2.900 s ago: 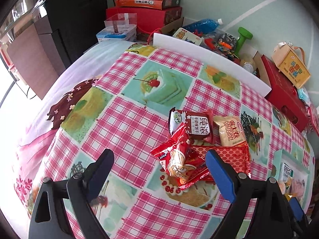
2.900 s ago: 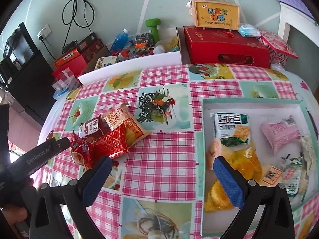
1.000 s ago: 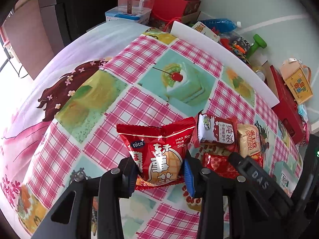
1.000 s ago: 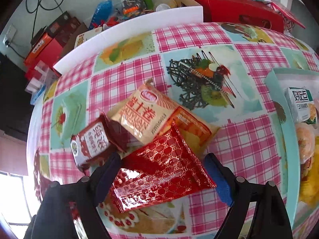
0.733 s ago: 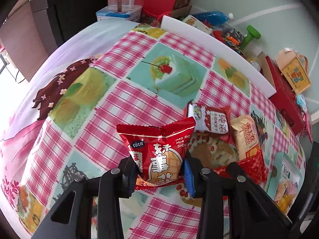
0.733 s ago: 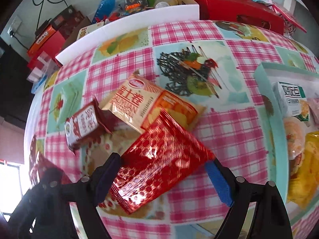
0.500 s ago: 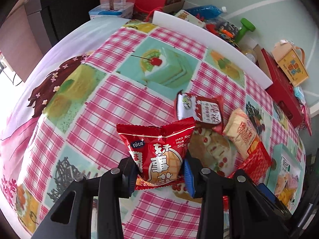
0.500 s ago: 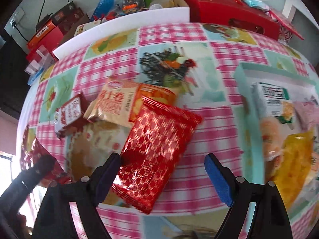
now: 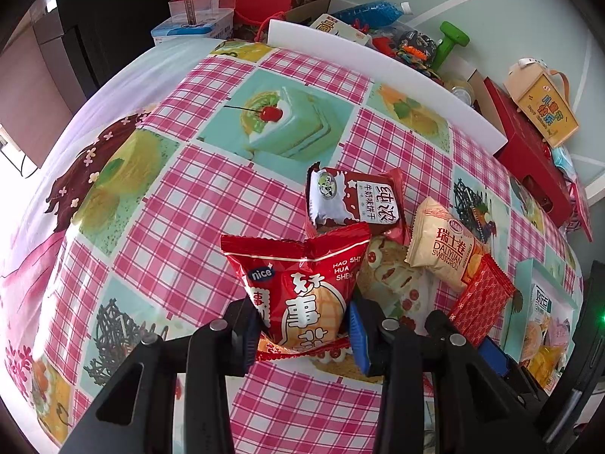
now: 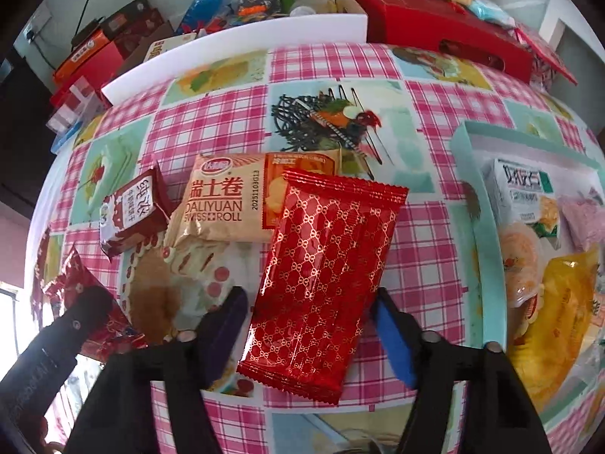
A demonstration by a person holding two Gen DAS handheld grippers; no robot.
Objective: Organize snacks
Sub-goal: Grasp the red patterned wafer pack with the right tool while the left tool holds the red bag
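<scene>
Pink-checked cloth is covering the surface (image 9: 181, 204). Left tool (image 9: 302, 325) is pinching the red "nice" snack bag (image 9: 298, 283) above it. Right tool (image 10: 310, 325) is closing around the red patterned packet (image 10: 321, 272), just left of the teal tray (image 10: 487, 265).

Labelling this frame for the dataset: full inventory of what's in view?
nice snack bag: 1, red, between left jaws
patterned packet: 1, red foil, between right jaws, which are closing
Swiss roll pack: 1, beige-orange, on cloth, partly under the packet
biscuit pack: 1, dark red-white, left of the roll
tray: 1, mint, right, holds several snacks
tablecloth: 1, pink check with dessert prints
dumbbell: 1, green, floor clutter behind
left gripper: black, blue pads
right gripper: same
</scene>
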